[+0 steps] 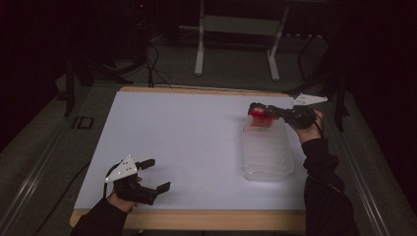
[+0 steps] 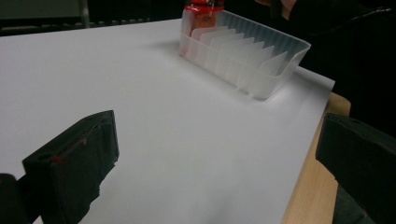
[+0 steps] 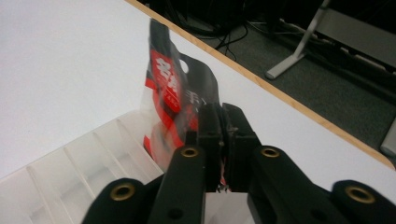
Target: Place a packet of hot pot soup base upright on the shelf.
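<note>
packet pinched over the divided tray

nearest, the left gripper is held low over the white worktop, its fingers spread wide on nothing. farther off, a red-and-black packet is pinched by the right gripper and hangs upright in the far end slot of the clear divided tray.

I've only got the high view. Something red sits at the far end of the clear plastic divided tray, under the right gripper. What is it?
Observer: A red and black plastic packet with white lettering and a hang hole, pinched at its edge by the right gripper.
Operator: Is it inside the clear plastic divided tray?
Observer: Its lower end dips into the tray's end slot; the upper part stands above the rim.
Operator: And the left gripper?
Observer: The left gripper is open, nothing between its jaws, above the white sheet.
</note>
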The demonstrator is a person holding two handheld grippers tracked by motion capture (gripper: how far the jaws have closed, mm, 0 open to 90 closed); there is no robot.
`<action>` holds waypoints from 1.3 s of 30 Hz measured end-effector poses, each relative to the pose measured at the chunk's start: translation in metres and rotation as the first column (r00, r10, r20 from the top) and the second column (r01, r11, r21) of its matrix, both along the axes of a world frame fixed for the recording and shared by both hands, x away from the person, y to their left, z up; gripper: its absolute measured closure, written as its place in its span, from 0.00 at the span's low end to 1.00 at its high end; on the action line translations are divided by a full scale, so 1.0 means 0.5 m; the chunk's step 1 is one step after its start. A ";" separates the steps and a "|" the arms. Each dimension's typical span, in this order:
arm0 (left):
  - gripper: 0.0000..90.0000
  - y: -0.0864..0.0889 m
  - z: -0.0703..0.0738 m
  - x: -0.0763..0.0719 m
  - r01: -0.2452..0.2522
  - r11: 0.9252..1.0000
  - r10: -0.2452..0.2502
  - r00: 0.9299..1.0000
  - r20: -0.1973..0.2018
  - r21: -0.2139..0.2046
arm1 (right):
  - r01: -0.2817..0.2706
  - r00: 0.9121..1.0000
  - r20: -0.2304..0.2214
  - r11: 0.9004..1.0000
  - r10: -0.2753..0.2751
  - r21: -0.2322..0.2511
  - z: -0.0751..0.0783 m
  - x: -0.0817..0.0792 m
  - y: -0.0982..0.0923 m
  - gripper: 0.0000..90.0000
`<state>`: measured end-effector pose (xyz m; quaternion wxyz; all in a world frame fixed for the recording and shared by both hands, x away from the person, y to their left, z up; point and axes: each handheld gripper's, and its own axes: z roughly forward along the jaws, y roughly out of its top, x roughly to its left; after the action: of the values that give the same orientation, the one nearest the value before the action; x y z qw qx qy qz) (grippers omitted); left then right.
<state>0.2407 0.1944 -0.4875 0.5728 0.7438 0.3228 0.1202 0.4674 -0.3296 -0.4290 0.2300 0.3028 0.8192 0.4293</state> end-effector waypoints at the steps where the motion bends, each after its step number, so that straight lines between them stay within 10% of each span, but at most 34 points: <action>1: 0.00 0.001 0.001 0.000 -0.004 1.000 0.004 1.000 0.001 -0.006 | 0.005 1.000 -0.005 1.000 -0.005 -0.007 0.000 0.001 -0.001 0.95; 19: 0.00 0.001 0.003 -0.002 0.003 1.000 -0.003 1.000 0.000 -0.005 | 0.027 0.999 0.018 1.000 -0.027 0.002 0.079 -0.047 0.016 0.51; 20: 0.00 0.002 0.004 -0.002 0.003 1.000 -0.003 1.000 -0.002 -0.008 | 0.033 0.999 0.021 0.999 -0.033 0.006 0.086 -0.056 0.024 0.32; 25: 0.00 0.001 0.005 -0.002 0.005 1.000 -0.005 1.000 -0.004 -0.003 | 0.021 1.000 0.002 0.998 -0.021 0.052 0.097 -0.079 0.041 0.15; 39: 0.00 0.001 0.006 -0.005 0.022 1.000 -0.023 1.000 -0.017 -0.020 | 0.009 1.000 0.001 0.995 -0.009 0.103 0.080 -0.156 0.082 0.15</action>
<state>0.2384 0.1949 -0.4844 0.5788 0.7426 0.3204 0.1043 0.3894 -0.2887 -0.3889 0.2168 0.3177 0.7945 0.4699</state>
